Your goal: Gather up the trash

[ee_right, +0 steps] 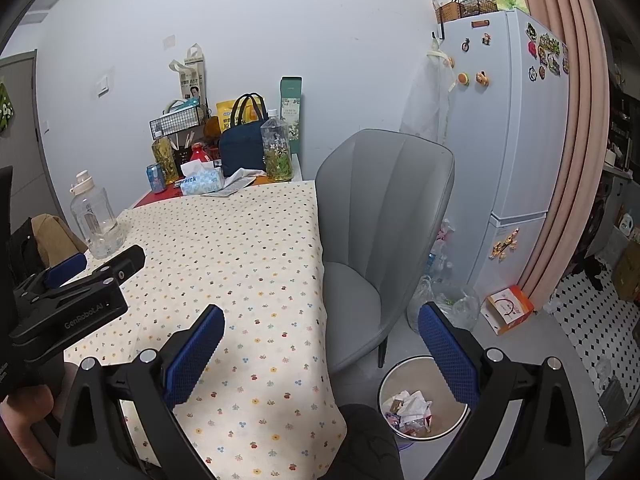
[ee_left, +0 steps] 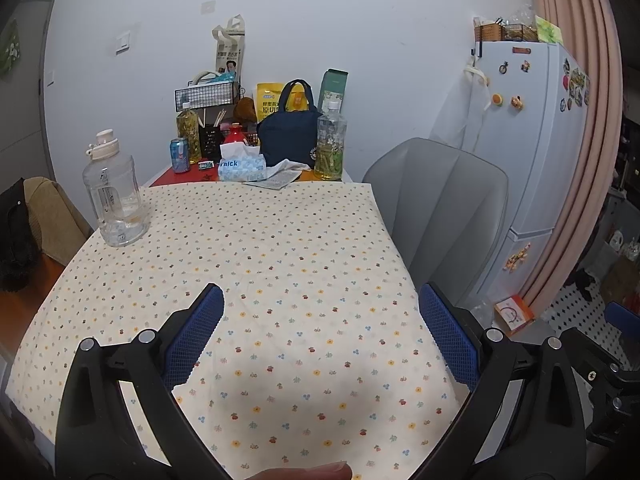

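Room: small kitchen corner; white wall behind, fridge point(ee_right: 516, 120) and pink curtain point(ee_right: 576, 160) to my right; grey chair point(ee_right: 384, 216) pulled up at the table's right edge.
Table: floral cloth point(ee_left: 280, 280), the near part bare; only a clear jug point(ee_left: 114, 200) stands on it at the left.
Far end: can point(ee_left: 180, 155), tissue box point(ee_left: 242, 168), two tea bottles point(ee_left: 330, 142), blue bag point(ee_left: 290, 136), crumpled paper point(ee_left: 276, 176) by the box; I cannot tell which of these counts as trash.
Bin: on the floor right of the table, near the chair leg point(ee_right: 424, 360); wrappers and paper already lie in it.
Left gripper point(ee_left: 322, 304): spread wide, holding nothing; hovers over the cloth.
Right gripper point(ee_right: 320, 324): spread wide too, empty; straddles the table edge, bin just beyond its right finger.
Progress: I judge it mostly done, going by the bare cloth and the filled bin; what may be left is the far-end clutter, likely the can or paper.
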The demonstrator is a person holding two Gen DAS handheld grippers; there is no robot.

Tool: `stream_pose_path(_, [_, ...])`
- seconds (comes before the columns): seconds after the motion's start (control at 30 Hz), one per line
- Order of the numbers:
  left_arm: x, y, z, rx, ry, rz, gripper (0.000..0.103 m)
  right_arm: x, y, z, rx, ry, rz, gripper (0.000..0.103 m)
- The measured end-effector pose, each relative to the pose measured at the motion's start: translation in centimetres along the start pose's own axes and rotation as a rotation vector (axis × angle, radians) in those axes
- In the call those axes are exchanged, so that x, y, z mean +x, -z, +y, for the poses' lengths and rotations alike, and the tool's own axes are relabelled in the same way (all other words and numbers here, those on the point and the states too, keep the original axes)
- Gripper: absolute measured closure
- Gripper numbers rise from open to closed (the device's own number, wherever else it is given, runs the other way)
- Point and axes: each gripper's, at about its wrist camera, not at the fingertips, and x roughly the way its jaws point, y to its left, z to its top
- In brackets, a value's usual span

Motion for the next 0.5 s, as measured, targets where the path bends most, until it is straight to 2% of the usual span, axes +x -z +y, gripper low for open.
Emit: stream_pose_path(0.5, [0.2, 0.6, 0.3, -0.006, -0.006, 0.012, 0.006, 1.1, 0.4, 0.1, -0.005, -0.011, 0.02, 0.008])
